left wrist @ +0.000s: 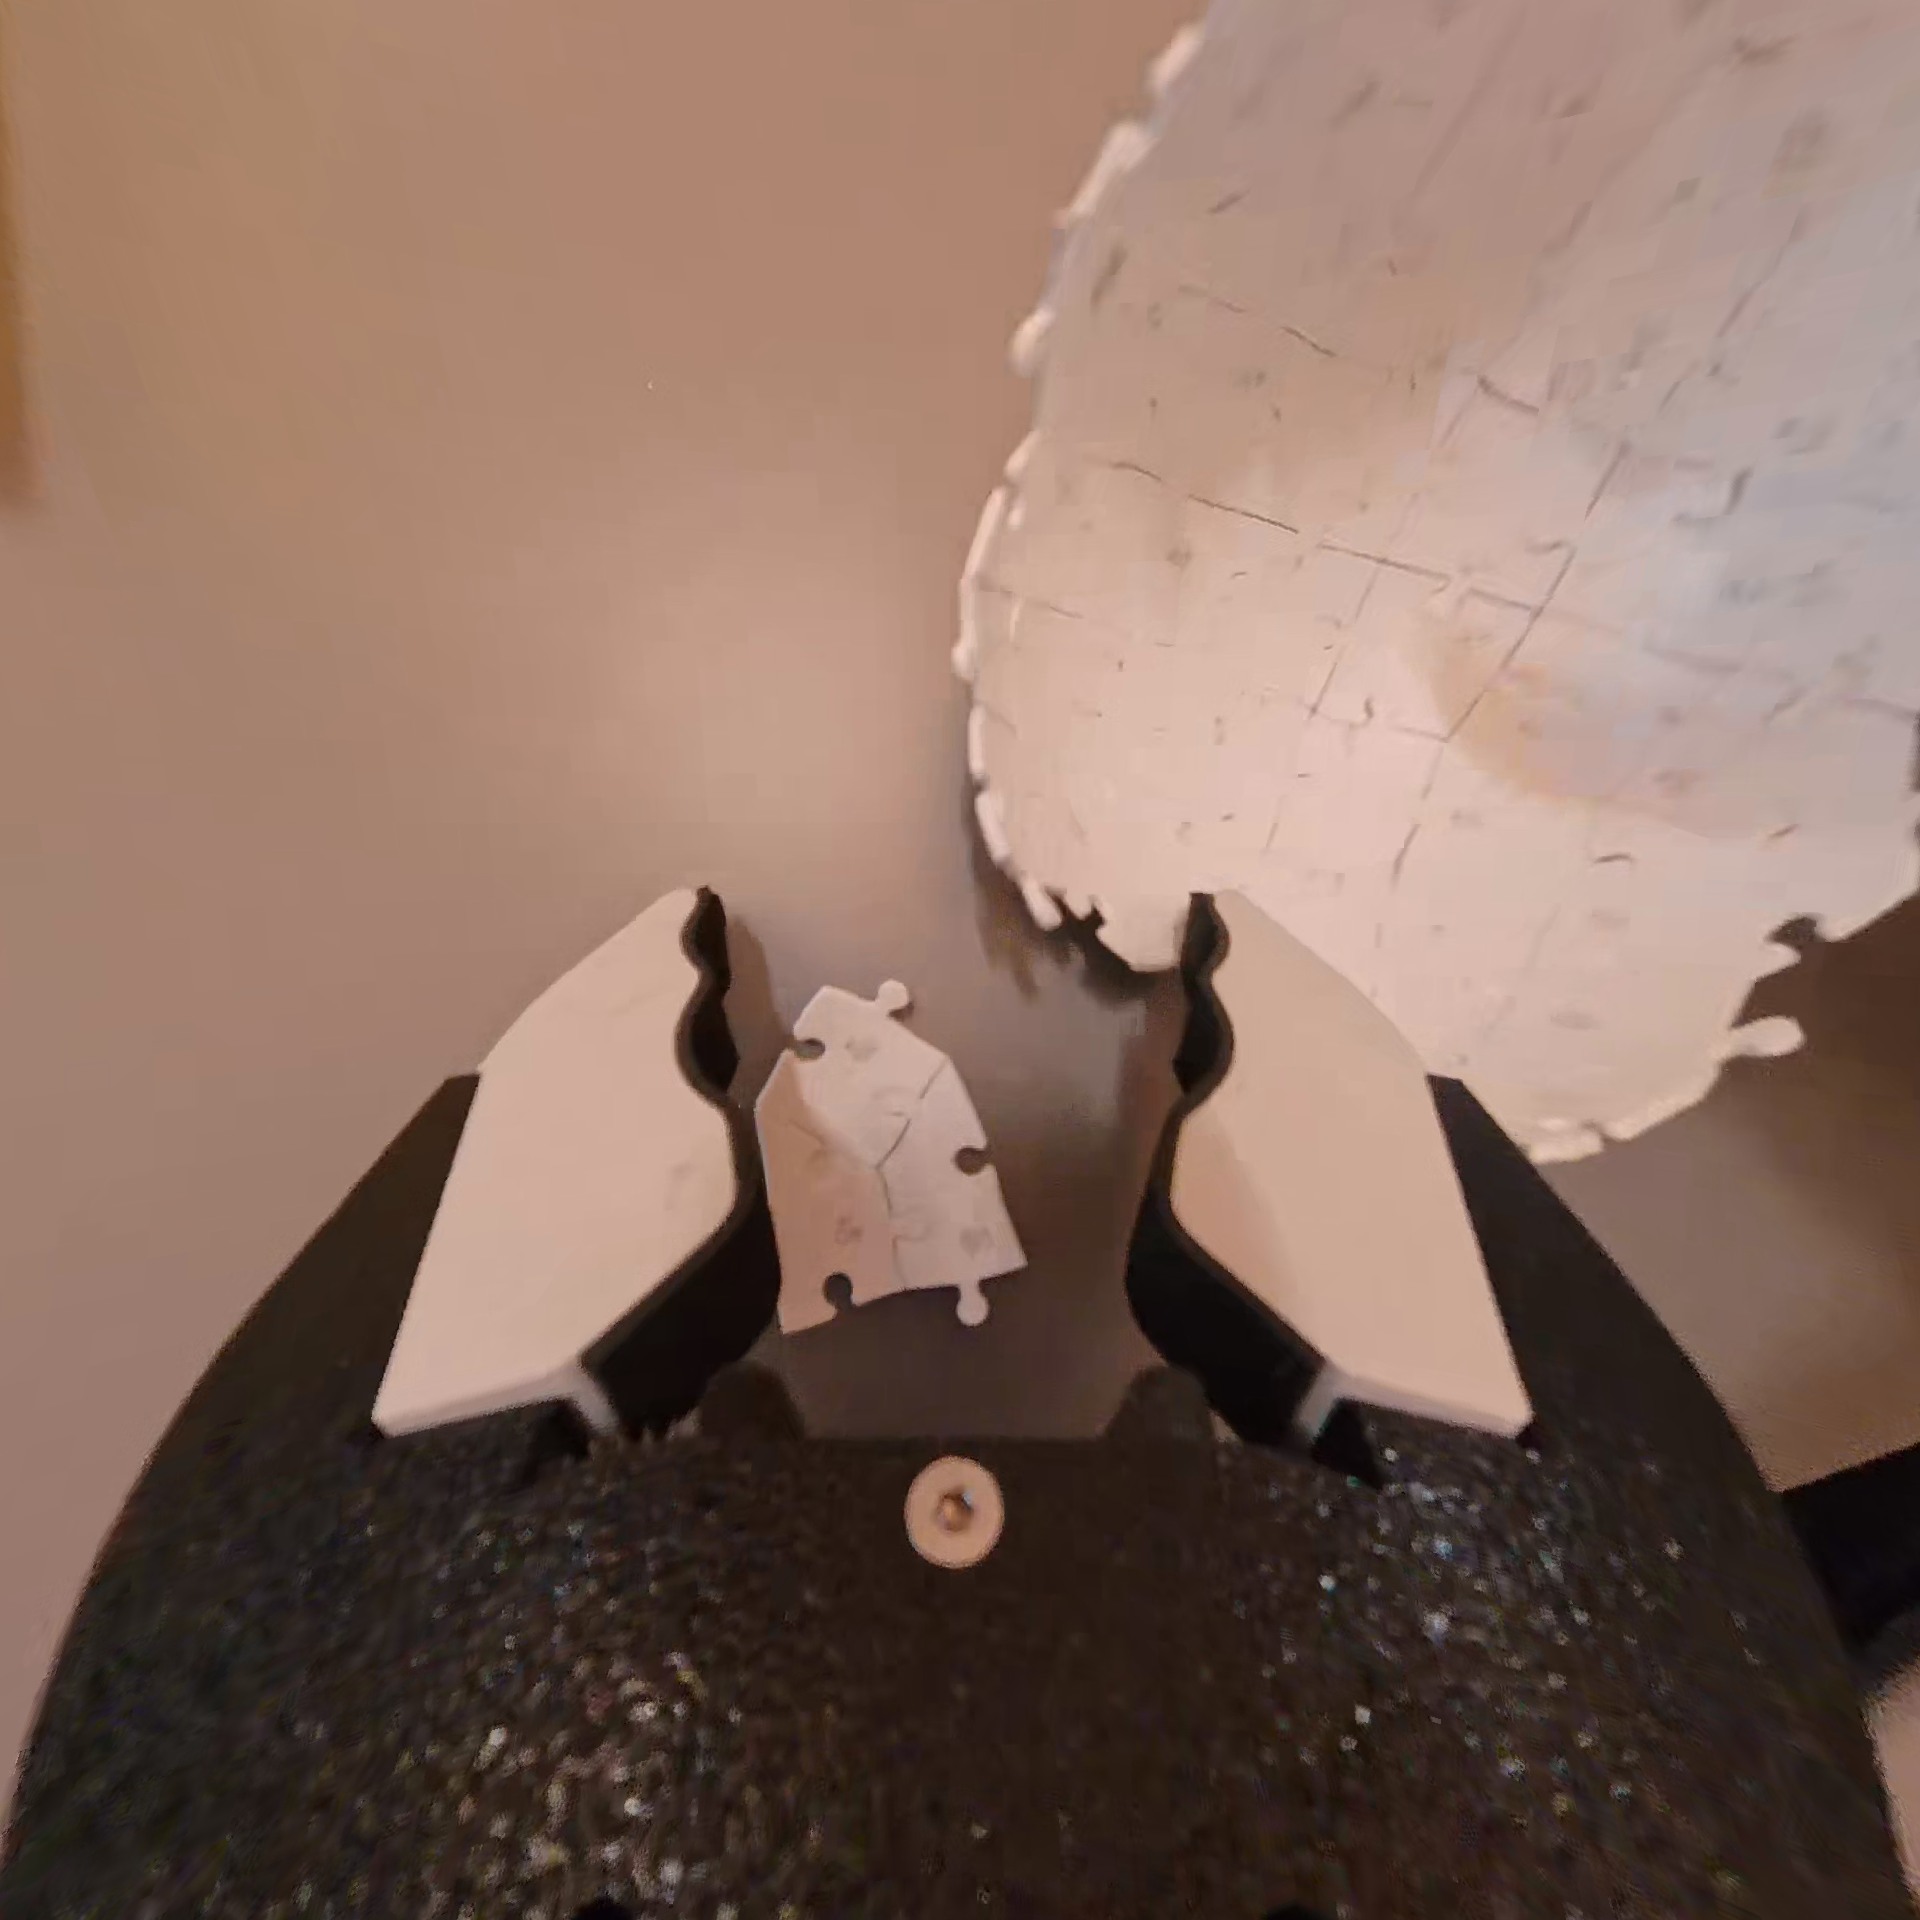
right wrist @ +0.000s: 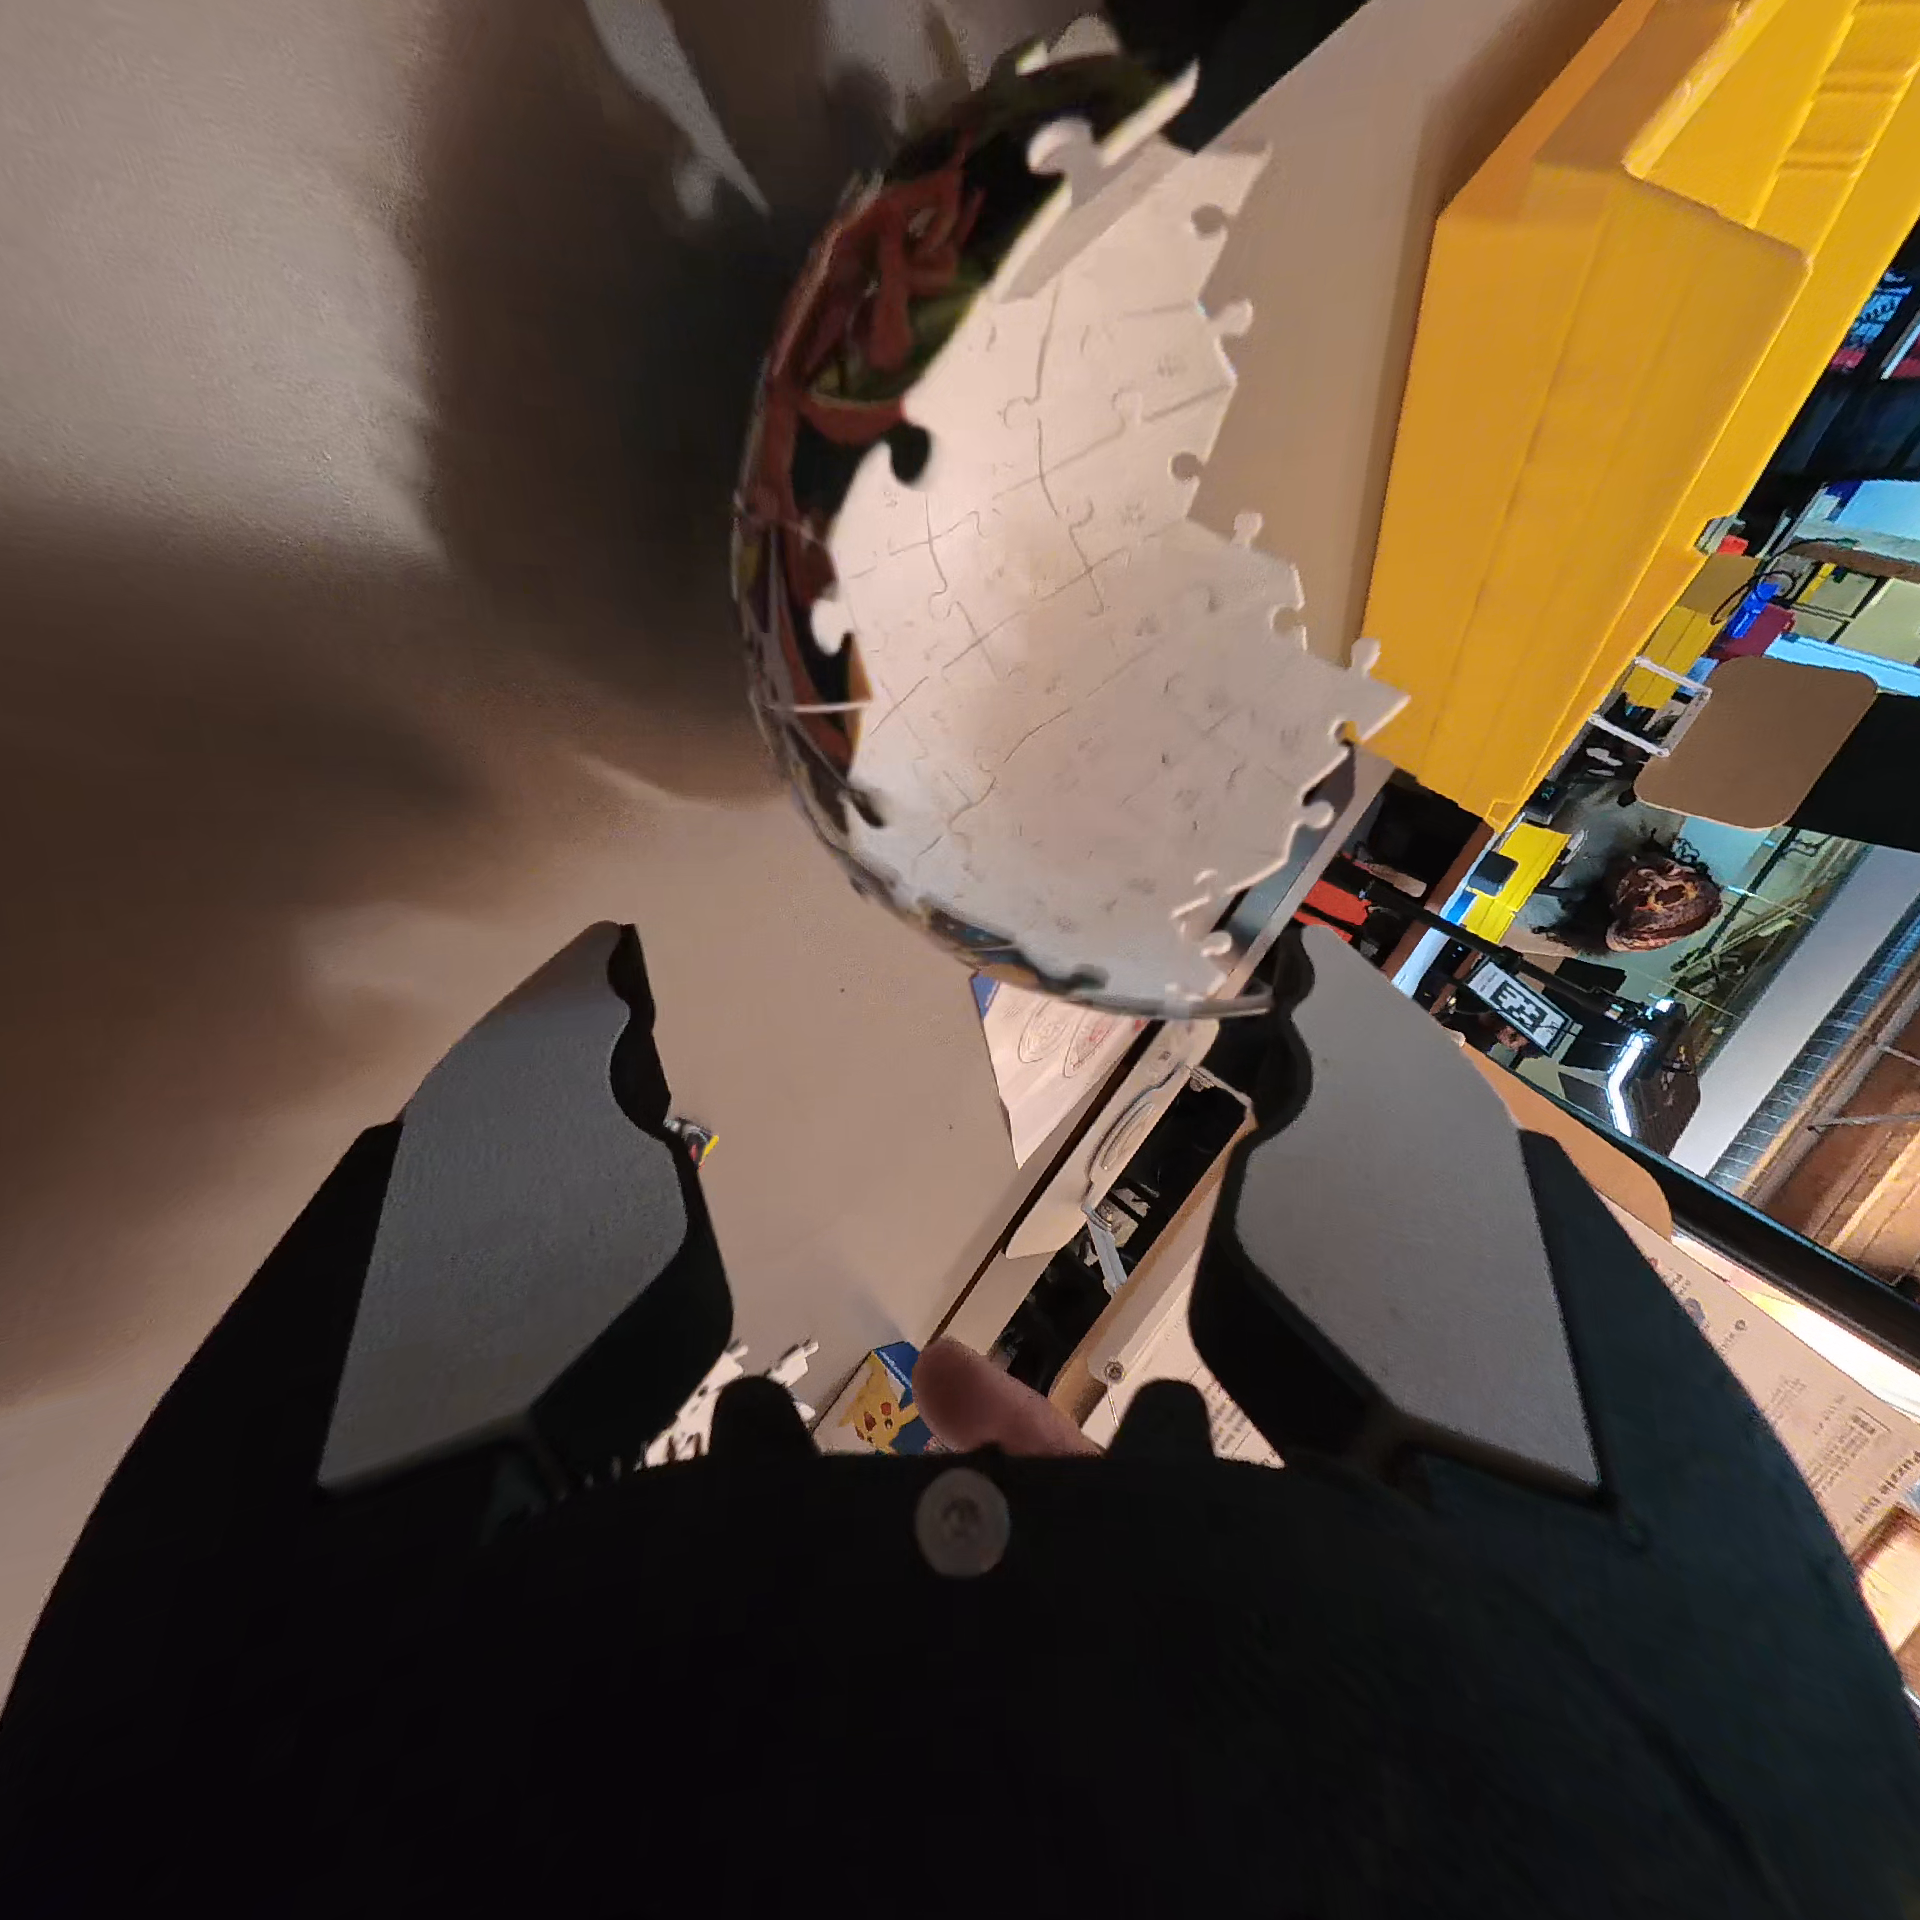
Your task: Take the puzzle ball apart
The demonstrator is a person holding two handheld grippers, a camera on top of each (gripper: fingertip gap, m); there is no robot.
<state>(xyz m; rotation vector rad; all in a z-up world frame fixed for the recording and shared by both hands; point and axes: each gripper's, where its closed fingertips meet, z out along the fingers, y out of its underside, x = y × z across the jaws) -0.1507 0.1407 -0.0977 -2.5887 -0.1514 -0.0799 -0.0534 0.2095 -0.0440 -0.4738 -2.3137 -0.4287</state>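
The puzzle ball is a broken-open curved shell (left wrist: 1455, 540), white on its inner side, with jagged edges, at the upper right of the left wrist view. In the right wrist view the shell (right wrist: 1049, 644) shows its white inside and a colourful printed outside. My left gripper (left wrist: 954, 925) is open. A small white chunk of joined puzzle pieces (left wrist: 894, 1153) lies loose between its fingers, close to the left finger, on the tan table (left wrist: 416, 520). My right gripper (right wrist: 958, 945) is open. The shell's lower edge is just above its right fingertip (right wrist: 1294, 966).
Yellow bins (right wrist: 1610, 416) stand past the table edge on the right. A printed paper sheet (right wrist: 1049, 1049), loose white pieces (right wrist: 748, 1371) and a small blue and yellow card (right wrist: 883, 1403) lie on the table (right wrist: 208, 312). A person's fingertip (right wrist: 966, 1403) shows beneath the gripper.
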